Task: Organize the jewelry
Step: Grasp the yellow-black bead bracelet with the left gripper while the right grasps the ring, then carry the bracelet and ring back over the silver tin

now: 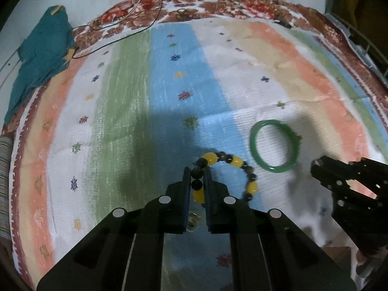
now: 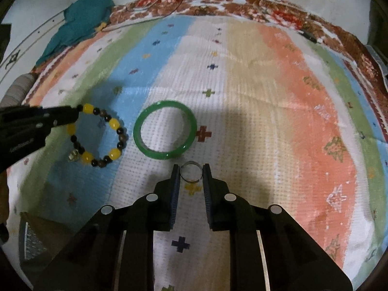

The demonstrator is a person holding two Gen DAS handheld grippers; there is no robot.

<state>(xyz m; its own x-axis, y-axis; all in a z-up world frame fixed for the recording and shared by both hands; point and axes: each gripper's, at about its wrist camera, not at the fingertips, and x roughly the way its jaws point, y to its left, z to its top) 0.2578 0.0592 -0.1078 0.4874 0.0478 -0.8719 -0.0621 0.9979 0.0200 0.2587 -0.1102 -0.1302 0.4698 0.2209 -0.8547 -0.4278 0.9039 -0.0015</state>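
The left gripper (image 1: 197,169) pinches the bead bracelet (image 1: 232,160) (yellow and dark beads) on the striped cloth (image 1: 121,97). The right gripper (image 2: 191,169) squeezes a small silver ring (image 2: 191,173) between its tips. The green bangle (image 2: 165,129) lies flat between them, just beyond the ring.

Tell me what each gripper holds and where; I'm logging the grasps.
Left gripper is shut on the bead bracelet, pinching a few beads on one side. Right gripper is shut on the small metal ring, across its outer edges.
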